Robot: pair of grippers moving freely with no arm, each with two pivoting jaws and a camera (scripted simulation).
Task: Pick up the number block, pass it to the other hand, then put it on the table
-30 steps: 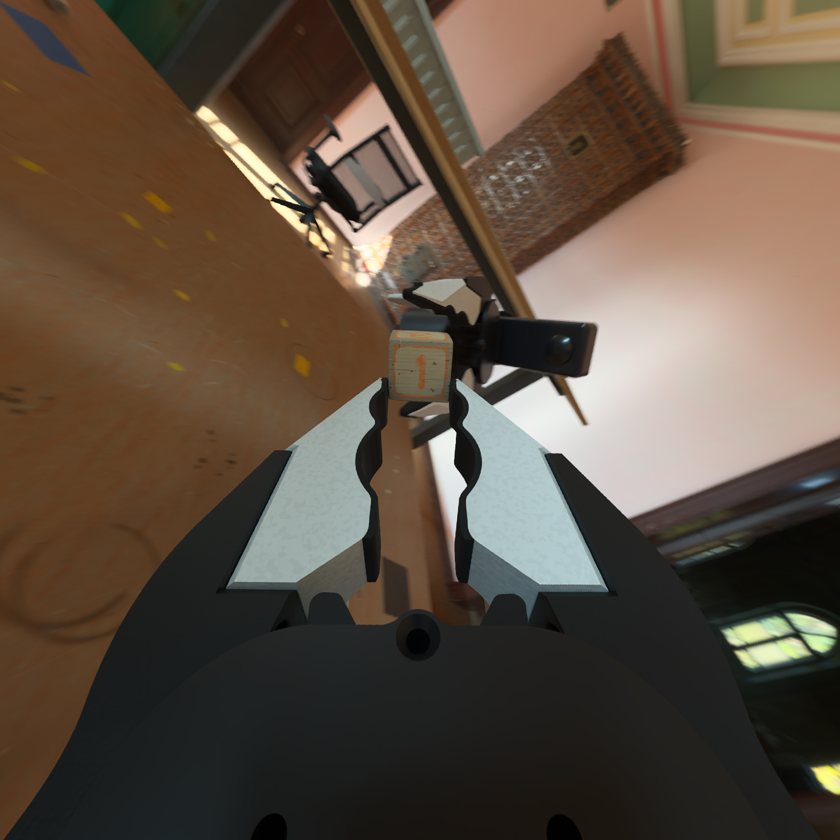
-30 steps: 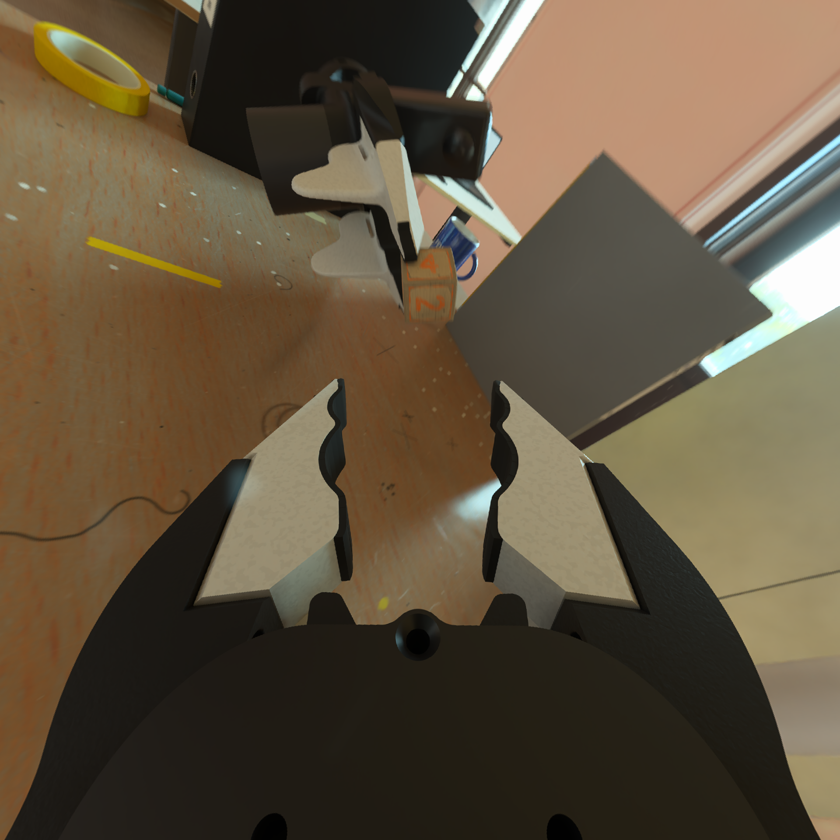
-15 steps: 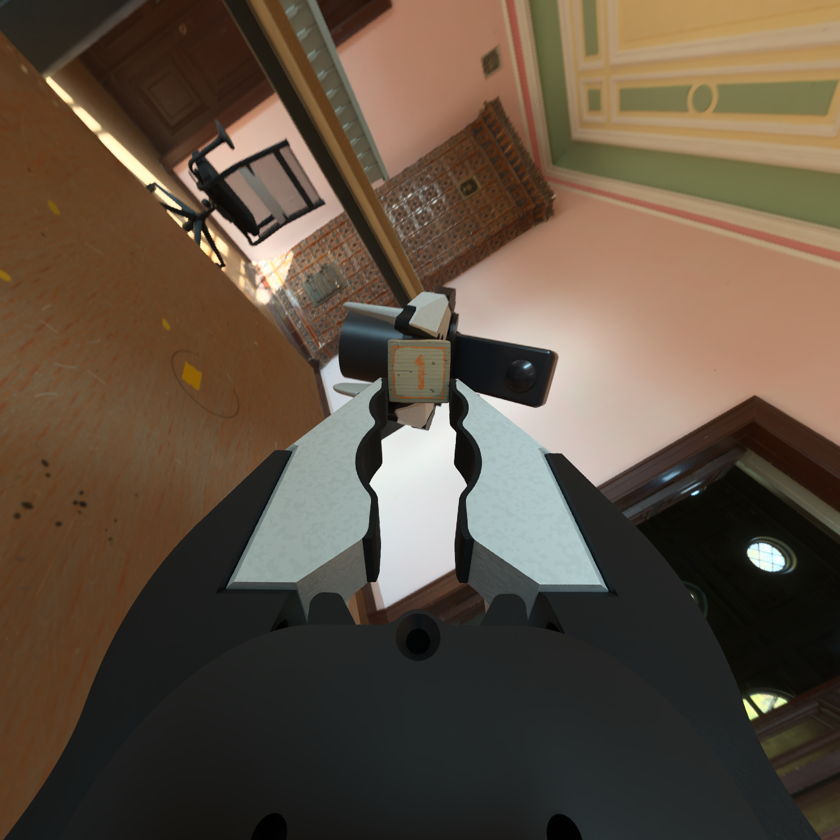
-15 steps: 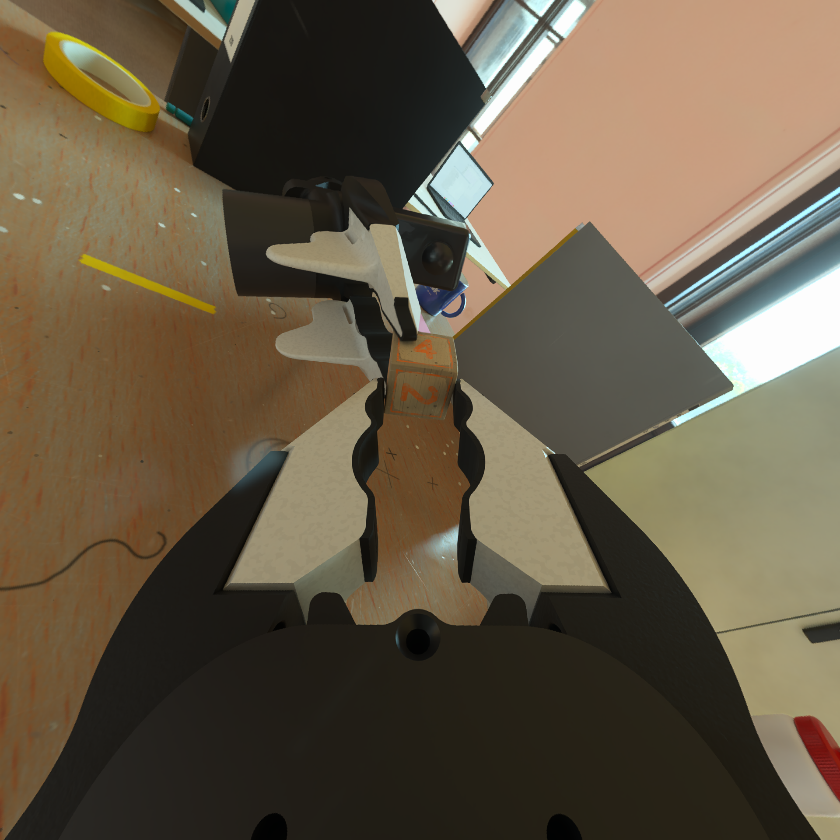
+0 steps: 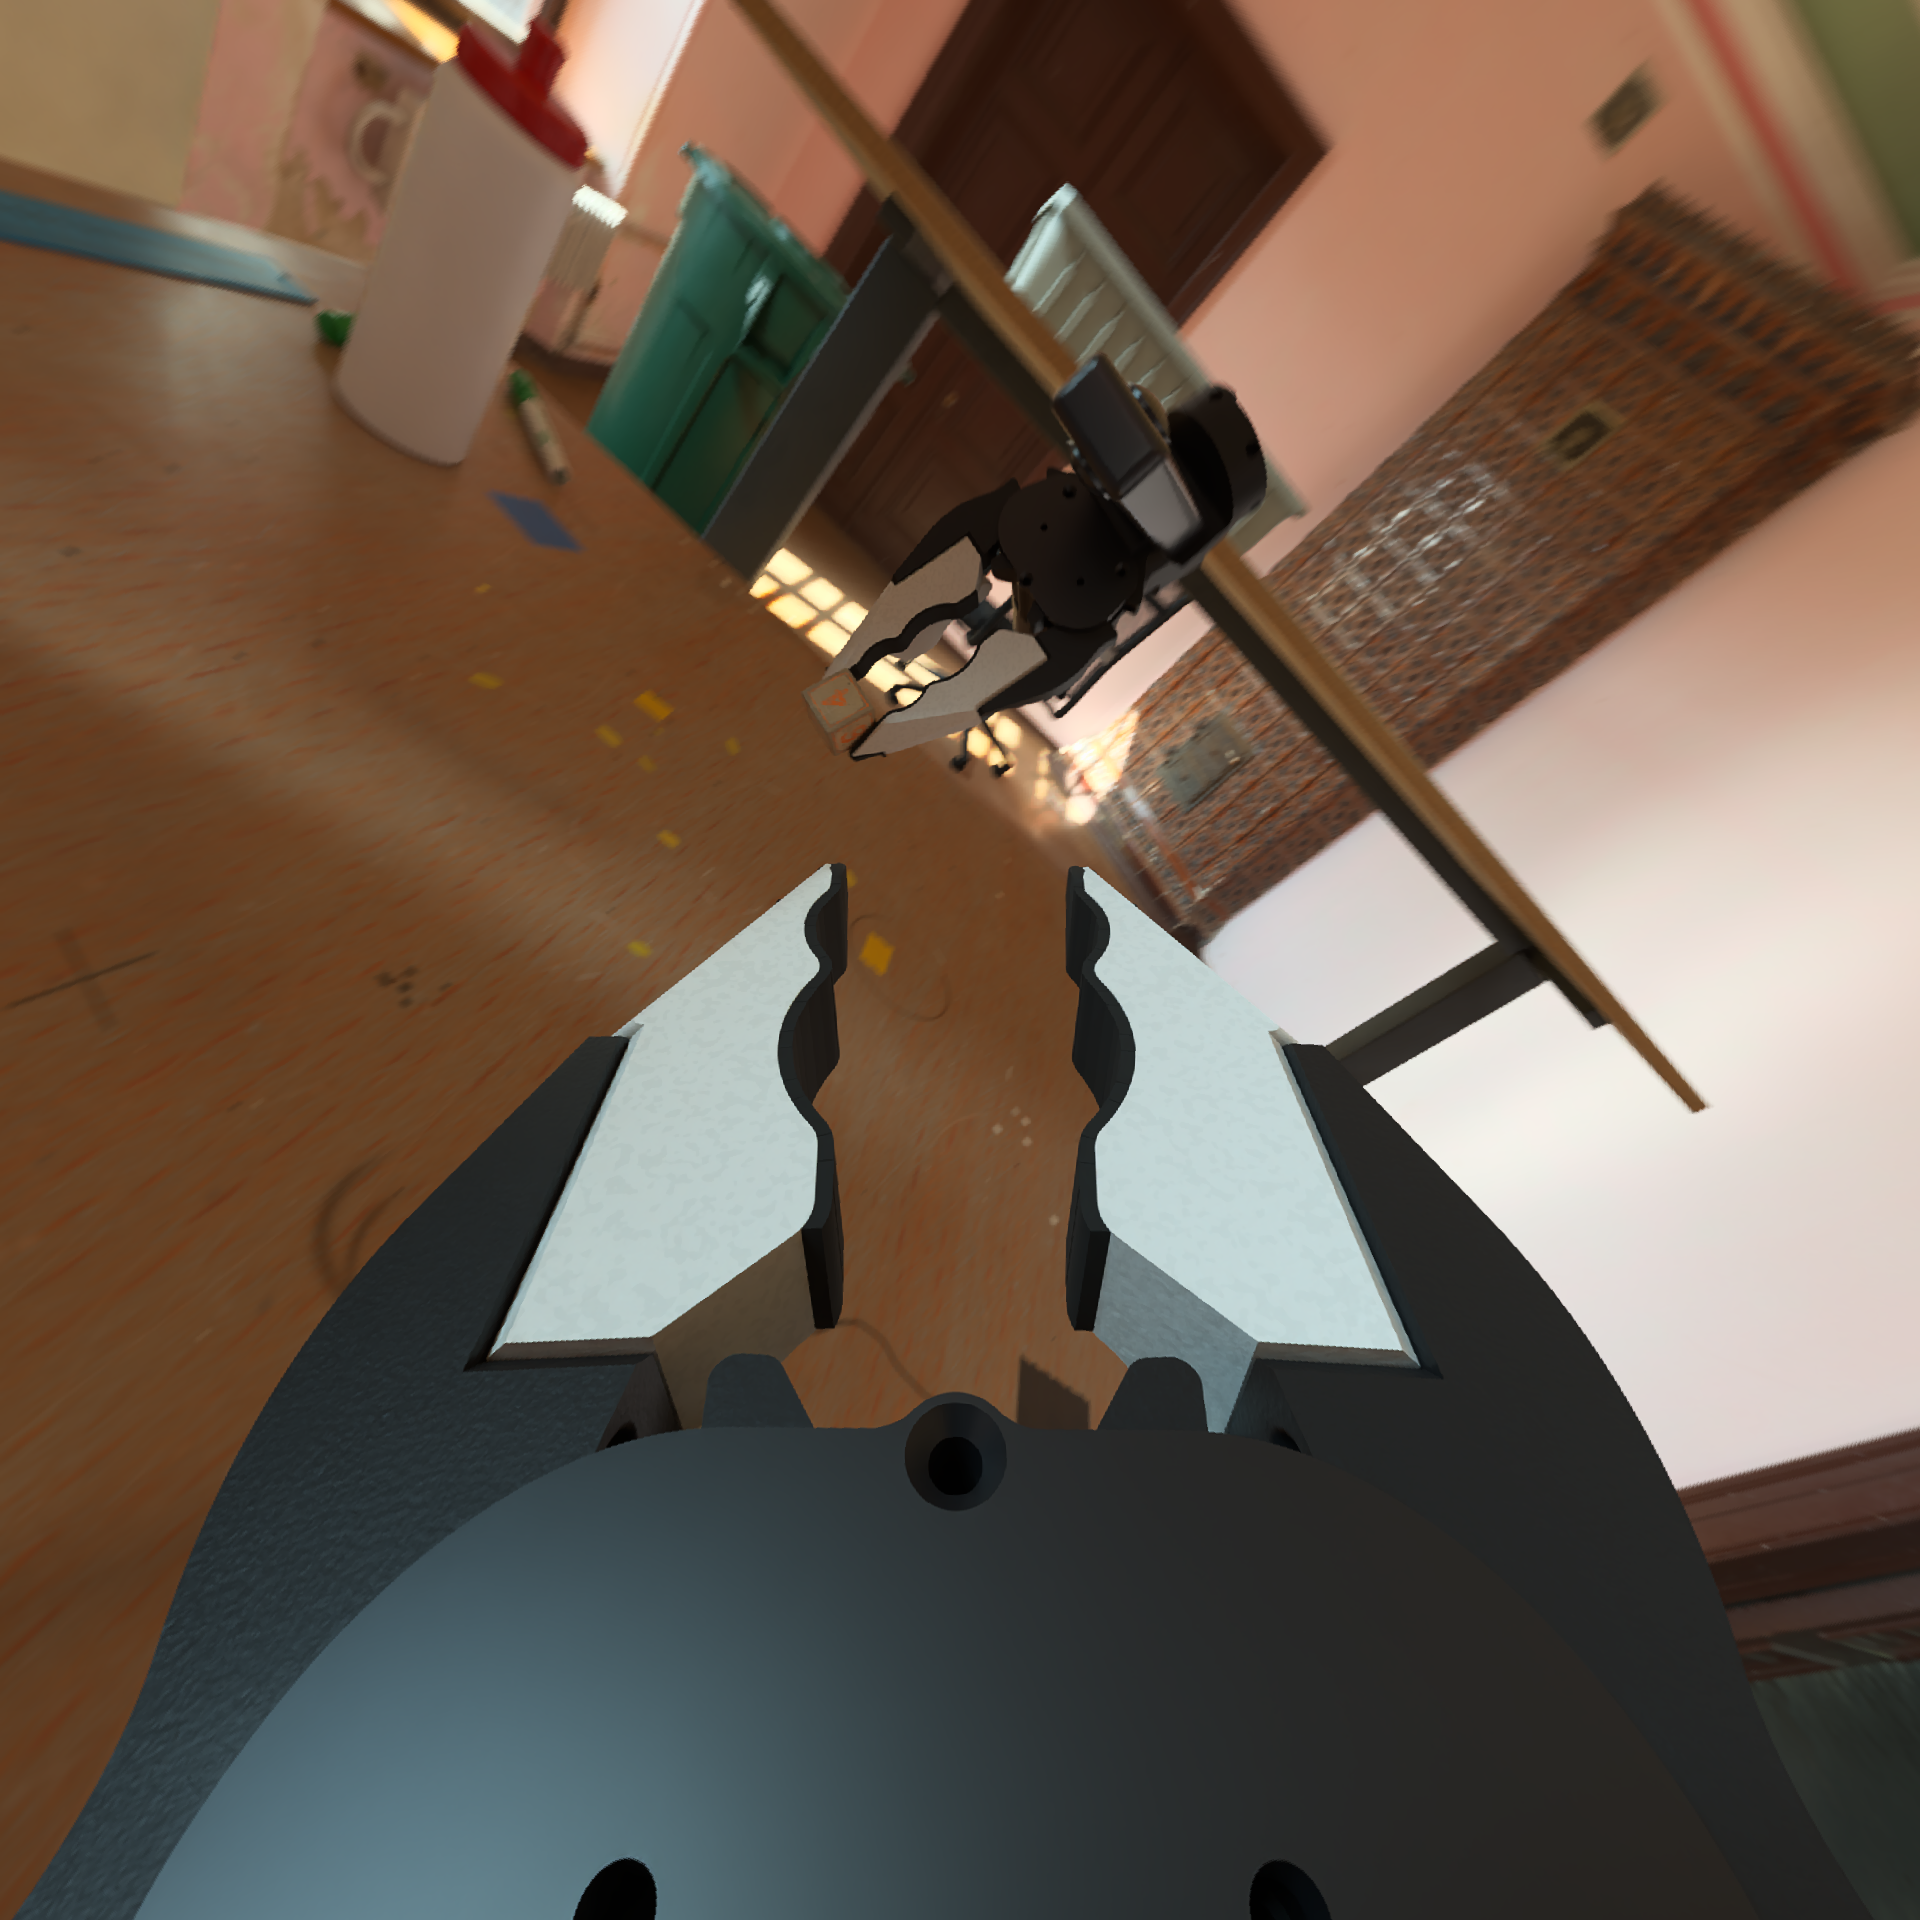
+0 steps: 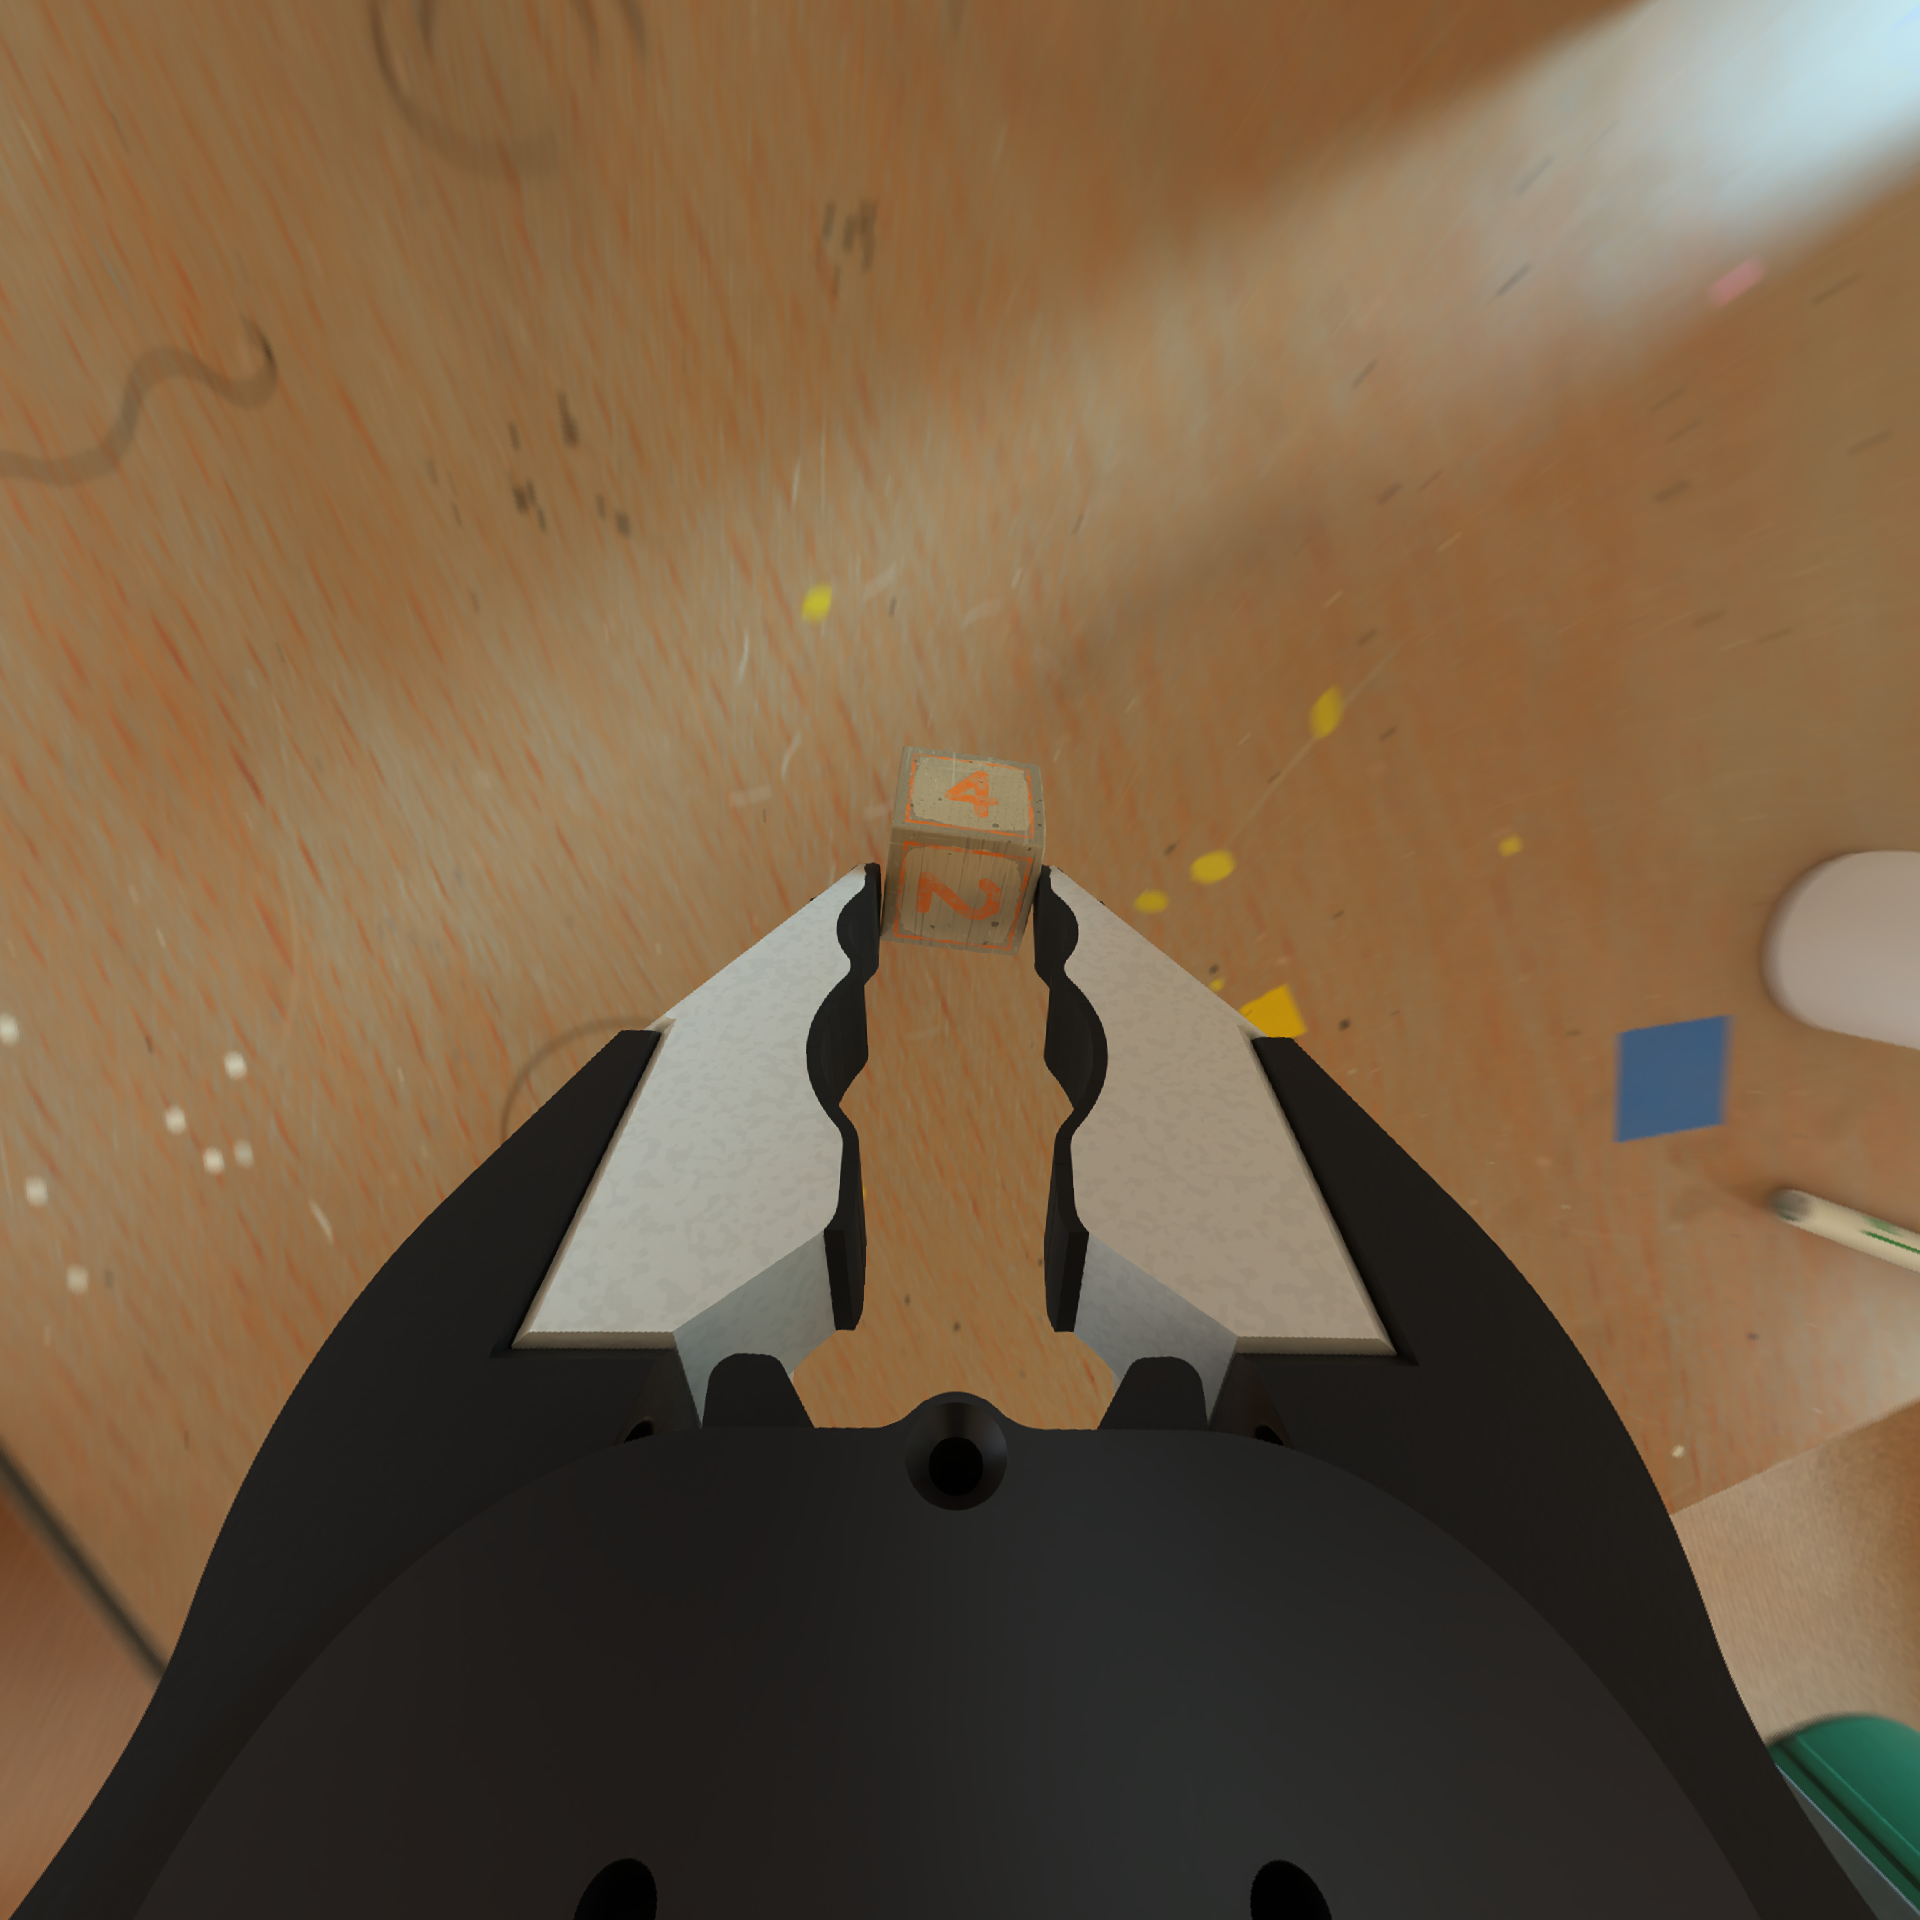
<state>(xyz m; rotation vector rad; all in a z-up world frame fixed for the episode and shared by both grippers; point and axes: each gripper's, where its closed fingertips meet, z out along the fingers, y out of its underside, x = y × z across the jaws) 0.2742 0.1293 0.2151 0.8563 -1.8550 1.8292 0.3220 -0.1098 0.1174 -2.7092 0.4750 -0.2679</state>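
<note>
The right gripper [image 6: 957, 902] is clenched on the number block [image 6: 966, 852], which sits pinched at the very fingertips, one face toward the camera and another turned upward. The block hangs above the wooden table [image 6: 416, 644], apparently not yet touching it. To finish the step well, the gripper should probably lower straight down until the block's underside rests flat, then part its fingers slowly; with so shallow a grip, any tilt or sideways drag could roll the block. The left gripper [image 5: 954, 883] is released and empty, its fingers spread, well apart from the block [image 5: 836, 707], which it sees farther off beside the right gripper [image 5: 914, 691]. Beyond lie scattered yellow flecks [image 6: 1211, 865], a blue square [image 6: 1673, 1075], a pen [image 6: 1844, 1231], a white container with a red lid [image 5: 447, 281] and a green bin [image 5: 727, 343]. Orange numerals are painted inside orange borders on the block's faces; no brand marks or labels can be made out elsewhere.
</note>
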